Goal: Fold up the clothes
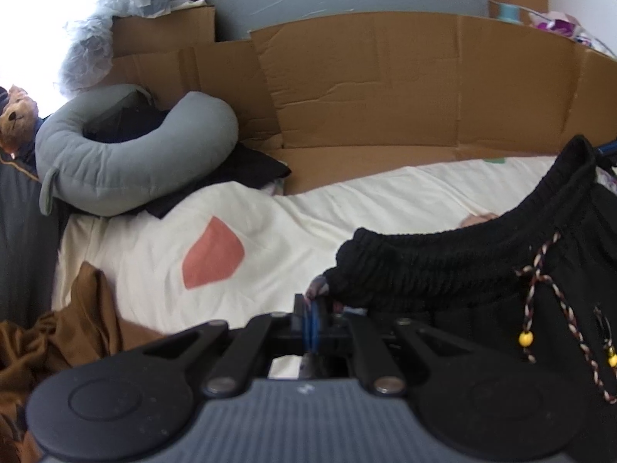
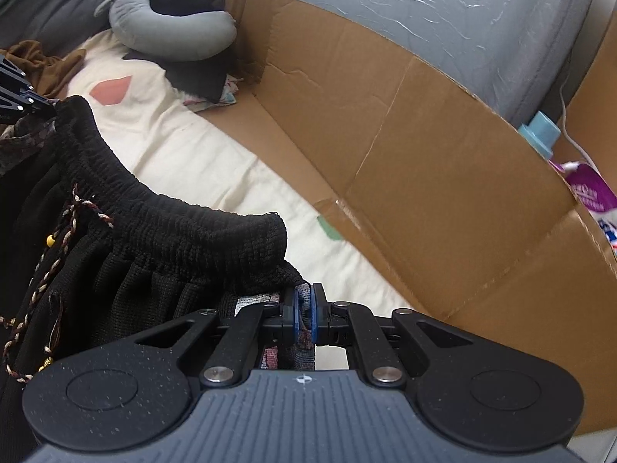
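Observation:
A black garment point(image 1: 443, 266) with an elastic gathered waistband and a braided, beaded drawstring point(image 1: 540, 281) hangs stretched above the cream bed sheet point(image 1: 347, 200). My left gripper point(image 1: 314, 318) is shut on one end of its waistband. In the right wrist view the same black garment point(image 2: 166, 227) sags from my right gripper point(image 2: 304, 308), which is shut on the other end, with patterned lining pinched between the blue pads. The left gripper point(image 2: 19, 94) shows at the far left edge, holding the opposite corner.
Flattened cardboard point(image 1: 385, 88) stands along the far side of the bed. A grey U-shaped pillow point(image 1: 127, 162) lies on dark clothes at the left, near a teddy bear point(image 1: 15, 119). A brown garment point(image 1: 65, 332) lies at the left. A blue-capped bottle point(image 2: 540, 135) stands behind the cardboard.

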`<state>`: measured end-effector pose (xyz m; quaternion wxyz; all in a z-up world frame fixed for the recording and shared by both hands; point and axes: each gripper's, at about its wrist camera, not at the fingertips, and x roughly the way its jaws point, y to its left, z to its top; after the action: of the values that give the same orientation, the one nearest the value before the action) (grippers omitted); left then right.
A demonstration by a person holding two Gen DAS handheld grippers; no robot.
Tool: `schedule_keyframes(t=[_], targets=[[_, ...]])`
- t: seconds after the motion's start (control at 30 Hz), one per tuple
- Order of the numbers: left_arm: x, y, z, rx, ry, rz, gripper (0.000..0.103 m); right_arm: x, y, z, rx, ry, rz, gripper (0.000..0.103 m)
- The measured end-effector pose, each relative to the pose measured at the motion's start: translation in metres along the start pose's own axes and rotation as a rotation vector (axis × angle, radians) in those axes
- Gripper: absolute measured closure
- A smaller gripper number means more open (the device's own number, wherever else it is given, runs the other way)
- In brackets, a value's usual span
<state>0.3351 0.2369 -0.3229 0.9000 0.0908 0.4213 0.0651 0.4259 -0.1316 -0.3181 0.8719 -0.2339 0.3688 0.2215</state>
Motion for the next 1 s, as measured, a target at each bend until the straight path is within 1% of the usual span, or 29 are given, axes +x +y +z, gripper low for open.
schedule_keyframes(t=[0.1,0.17,0.6,0.7,0.73,0.77,0.8,0.83,0.87,0.93,1.0], targets=[[0.009,0.004,0.009,-0.007,-0.001,0.014,0.101,0.01,-0.002,0.01,-0.003,0.008,-0.011,0.1],[0.017,0.008,0.014,-0.035,0.002,0.015,0.101,0.017,-0.003,0.016,0.001,0.009,-0.019,0.1],[0.061,0.007,0.045,-0.034,0.034,0.084,0.101,0.066,-0.014,0.045,0.034,0.032,-0.081,0.1],[0.083,0.001,0.042,-0.092,0.122,0.083,0.091,0.083,-0.015,0.046,0.056,0.048,-0.088,0.099],[0.083,-0.001,0.04,-0.105,0.118,0.085,0.09,0.089,-0.016,0.045,0.075,0.054,-0.087,0.097],[0.083,-0.002,0.037,-0.119,0.114,0.087,0.088,0.093,-0.022,0.043,0.127,0.07,-0.082,0.092],[0.082,-0.004,0.035,-0.132,0.11,0.09,0.076,0.097,-0.027,0.041,0.178,0.086,-0.076,0.088],[0.082,-0.006,0.033,-0.146,0.106,0.092,0.063,0.101,-0.032,0.039,0.229,0.102,-0.07,0.087],[0.079,-0.006,0.033,-0.144,0.098,0.082,0.06,0.101,-0.036,0.038,0.254,0.095,-0.058,0.085],[0.074,-0.006,0.033,-0.14,0.084,0.062,0.056,0.098,-0.039,0.036,0.255,0.096,-0.054,0.074],[0.069,-0.006,0.034,-0.137,0.078,0.056,0.056,0.093,-0.047,0.035,0.298,0.095,-0.035,0.071]])
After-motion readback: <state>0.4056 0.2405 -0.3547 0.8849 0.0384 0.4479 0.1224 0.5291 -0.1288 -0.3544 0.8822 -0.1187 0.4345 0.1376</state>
